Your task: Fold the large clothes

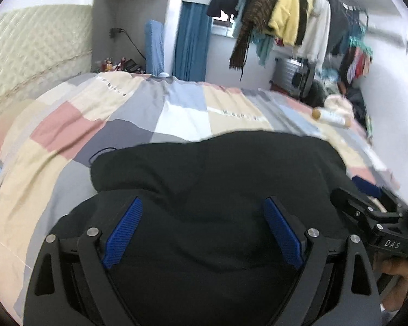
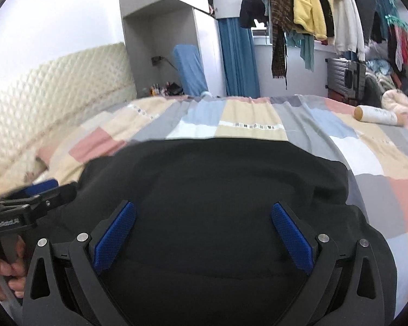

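Left wrist view: the left tool (image 1: 202, 228) hangs released over a black, soft fabric garment (image 1: 217, 168) lying compactly folded on the patchwork-quilted bed (image 1: 68, 141); the right tool (image 2: 204, 231) gapes likewise, gripping nothing. Folding looks nearly done, perhaps only tidying remains. Beyond, hanging clothes (image 1: 283, 13).

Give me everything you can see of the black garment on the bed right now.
The black garment is a large, soft, matte piece, knit or fleece by its look, lying in a folded, rounded bundle on the patchwork bedspread. Shallow creases cross its top. A thin dark cord pokes out at its left edge. Both open hand-held grippers hang over it, left and right; neither grips it. Its type cannot be told.
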Demonstrator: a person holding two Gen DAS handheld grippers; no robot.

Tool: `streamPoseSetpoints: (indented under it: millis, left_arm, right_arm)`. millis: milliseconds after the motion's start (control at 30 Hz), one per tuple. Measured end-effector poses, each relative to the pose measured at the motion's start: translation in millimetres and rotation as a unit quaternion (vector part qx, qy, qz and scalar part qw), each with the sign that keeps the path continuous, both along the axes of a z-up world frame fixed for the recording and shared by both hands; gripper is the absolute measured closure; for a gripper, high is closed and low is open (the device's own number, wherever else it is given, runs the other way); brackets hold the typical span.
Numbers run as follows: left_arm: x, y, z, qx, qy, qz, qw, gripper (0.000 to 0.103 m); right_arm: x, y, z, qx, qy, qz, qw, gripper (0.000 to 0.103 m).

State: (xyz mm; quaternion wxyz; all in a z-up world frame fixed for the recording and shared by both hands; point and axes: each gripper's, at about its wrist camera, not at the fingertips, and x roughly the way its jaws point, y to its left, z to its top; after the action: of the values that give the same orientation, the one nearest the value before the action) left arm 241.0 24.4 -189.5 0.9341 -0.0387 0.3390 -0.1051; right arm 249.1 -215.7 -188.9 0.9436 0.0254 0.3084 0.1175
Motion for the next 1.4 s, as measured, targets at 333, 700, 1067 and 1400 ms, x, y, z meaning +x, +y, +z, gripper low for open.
streamPoseSetpoints:
  millis: [333, 700, 1067, 1400]
  left_arm:
    - [22.4, -17.8, -30.4, 0.048, 0.049, 0.004, 0.9976, 0.012]
    - [1.0, -10.7, 1.9, 0.039, 0.053, 0.025, 0.9975, 0.008]
    - [-86.9, -4.5, 130.4, 0.007, -0.032, 0.016, 0.9993, 0.0]
    - [-186.2, 2.3, 219.1, 0.006, -0.111, 0.008, 0.9938, 0.0]
  right_arm:
    - [19.8, -0.4, -33.6, -0.004, 0.025, -0.005, 1.0, 0.0]
    - [-2.9, -5.7, -1.3, 0.01, 0.027, -0.005, 1.0, 0.0]
    - [-93.7, -31.8, 142.1, 0.02, -0.082, -0.01, 0.996, 0.0]
    - [-201.1, -32.7, 231.8, 0.034, -0.158, 0.007, 0.987, 0.0]
